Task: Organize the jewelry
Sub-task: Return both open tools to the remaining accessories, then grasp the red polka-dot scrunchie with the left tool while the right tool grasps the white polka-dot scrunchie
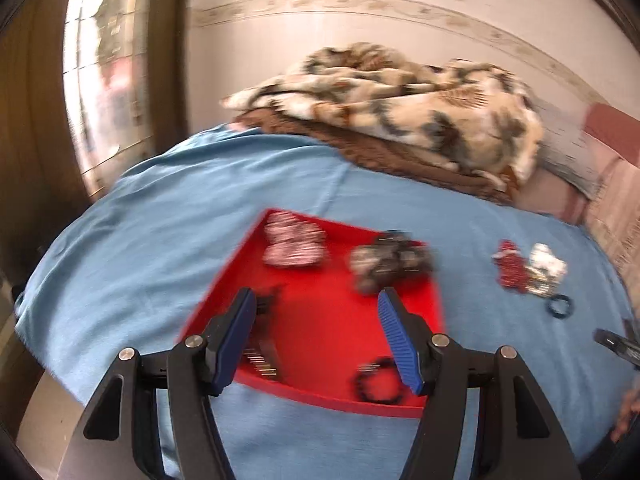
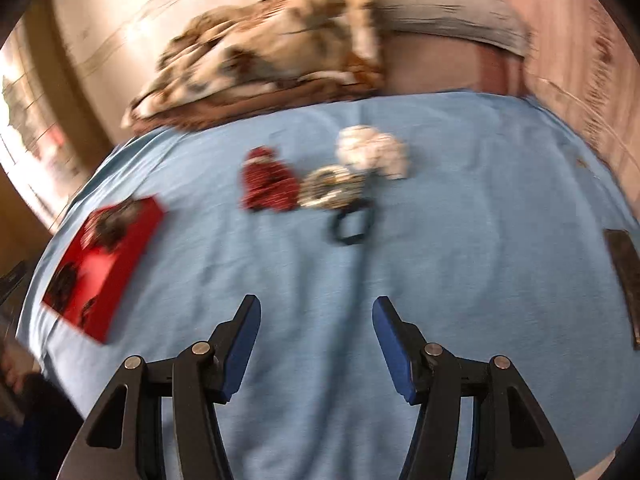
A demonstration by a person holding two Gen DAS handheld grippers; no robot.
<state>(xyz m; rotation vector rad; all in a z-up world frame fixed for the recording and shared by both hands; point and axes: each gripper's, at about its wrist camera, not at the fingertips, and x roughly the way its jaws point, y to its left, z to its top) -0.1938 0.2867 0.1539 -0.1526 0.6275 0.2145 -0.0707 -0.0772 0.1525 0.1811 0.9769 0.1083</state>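
Note:
A red tray (image 1: 320, 332) lies on the blue sheet and holds red-and-white beads (image 1: 292, 242), a dark mixed pile (image 1: 390, 264), a black bead bracelet (image 1: 378, 384) and a dark comb-like piece (image 1: 262, 354). My left gripper (image 1: 316, 300) hovers open above the tray, nothing between its fingers. In the blurred right wrist view my right gripper (image 2: 316, 308) stands open over bare sheet. Ahead of it lie a dark red bead pile (image 2: 270, 186), a white pile (image 2: 374, 152), pale bangles (image 2: 330, 192) and a black ring (image 2: 352, 222). The tray (image 2: 104, 264) is at its left.
A patterned blanket (image 1: 400, 108) is heaped at the back of the bed by the wall. A dark flat object (image 2: 626, 276) lies at the sheet's right edge. A window (image 1: 104, 80) is on the left. The other gripper's tip (image 1: 616, 344) shows at far right.

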